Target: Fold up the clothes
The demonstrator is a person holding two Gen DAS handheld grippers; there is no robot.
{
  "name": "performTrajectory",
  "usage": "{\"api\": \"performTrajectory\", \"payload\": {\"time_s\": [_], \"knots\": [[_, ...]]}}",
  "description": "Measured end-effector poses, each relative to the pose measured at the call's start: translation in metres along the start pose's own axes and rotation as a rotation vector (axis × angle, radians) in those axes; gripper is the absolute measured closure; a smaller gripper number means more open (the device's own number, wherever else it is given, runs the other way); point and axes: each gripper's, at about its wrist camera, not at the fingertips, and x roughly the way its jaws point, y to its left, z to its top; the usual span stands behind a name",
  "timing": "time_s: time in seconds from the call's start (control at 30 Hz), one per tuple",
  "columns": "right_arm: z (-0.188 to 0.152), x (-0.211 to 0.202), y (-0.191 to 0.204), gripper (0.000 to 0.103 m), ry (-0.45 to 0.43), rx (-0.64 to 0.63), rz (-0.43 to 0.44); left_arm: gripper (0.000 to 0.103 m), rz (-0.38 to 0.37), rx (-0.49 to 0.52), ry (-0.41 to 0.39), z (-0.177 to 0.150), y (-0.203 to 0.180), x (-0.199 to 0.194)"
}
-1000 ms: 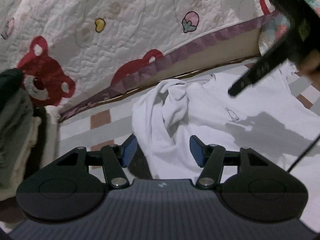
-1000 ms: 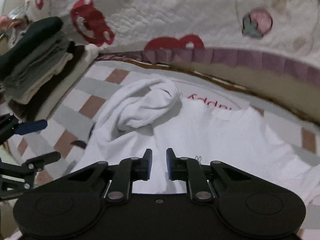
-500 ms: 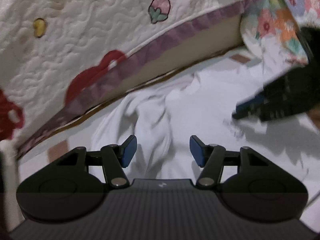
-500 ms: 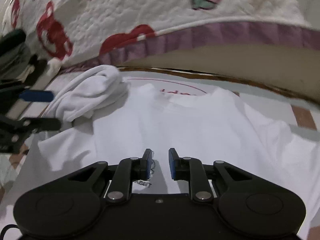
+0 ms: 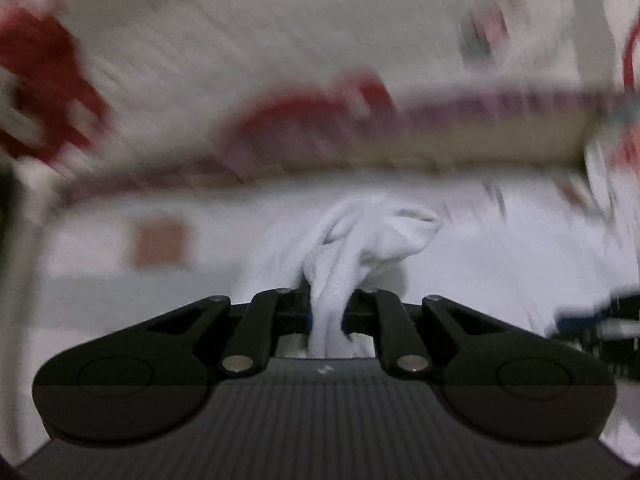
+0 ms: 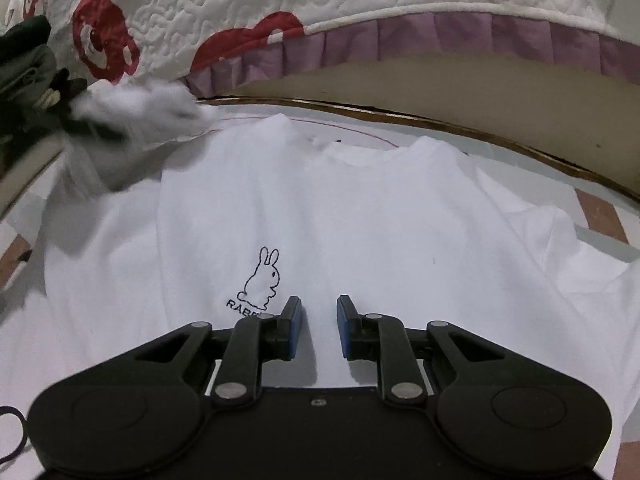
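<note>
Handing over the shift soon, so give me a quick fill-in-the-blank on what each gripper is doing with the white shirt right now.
1. The left gripper is shut on the shirt's bunched ____.
2. The right gripper hangs over the white shirt with its jaws ____.
3. The drawing printed on the shirt's chest is a ____.
4. The quilt behind the shirt has a ____ ruffled border.

Missing words: sleeve; open; rabbit; purple
</note>
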Motion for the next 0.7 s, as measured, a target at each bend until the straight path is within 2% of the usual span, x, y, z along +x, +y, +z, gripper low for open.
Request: {"api": "performTrajectory", "payload": {"time_s": [0.1,0.2,0.3,0.47,0.7], "knots": [[0.0,-0.001,0.0,0.081,0.001,0.001,0.001,0.093,0.054,-0.072,-0.055,0.007,0.023,-0.018],[0.0,-0.001,0.001,0.081,0.005,-0.007,-0.007,0.093,0.154,-0.094,-0.178,0.014,0.049,-0.071],[0.002,0.0,0.002,0.081,0.012,-0.012,-0.015,0.093,0.18,-0.124,-0.202,0.009,0.071,-0.104],[0.003,0.0,0.004,0.08,0.02,-0.009,-0.029,0.092,0.198,-0.233,-0.15,-0.018,0.104,-0.14],[0.004,0.0,0.007,0.08,0.025,-0.016,-0.049,0.092,0.006,-0.612,0.175,-0.072,0.175,-0.156]]}}
